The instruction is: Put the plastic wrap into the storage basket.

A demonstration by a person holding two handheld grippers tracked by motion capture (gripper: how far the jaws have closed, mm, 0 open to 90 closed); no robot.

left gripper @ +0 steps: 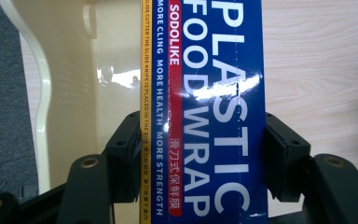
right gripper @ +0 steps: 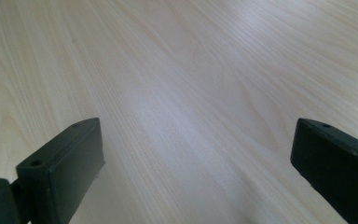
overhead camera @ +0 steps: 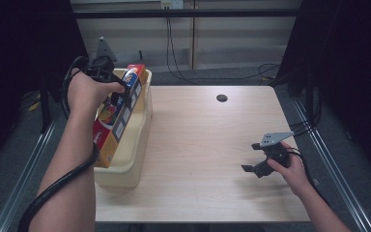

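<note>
Carefully, we lower the long blue cardboard plastic-wrap box point(overhead camera: 118, 116), clenched in our left claw point(left gripper: 200, 154), level into the cream plastic tub point(overhead camera: 140, 130).

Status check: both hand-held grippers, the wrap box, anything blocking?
Left hand-held gripper shut on plastic wrap box, box tilted over cream bin. Right hand-held gripper open, empty, above table. Nothing blocking.

Tub point(overhead camera: 142, 140) at the table's point(overhead camera: 203, 154) left edge; food wrap box point(overhead camera: 118, 113) lying lengthwise in it, leaning over its rim, clamped by left gripper point(left gripper: 200, 154). Right gripper point(overhead camera: 256, 162) well apart, near the right edge, above bare table.
</note>
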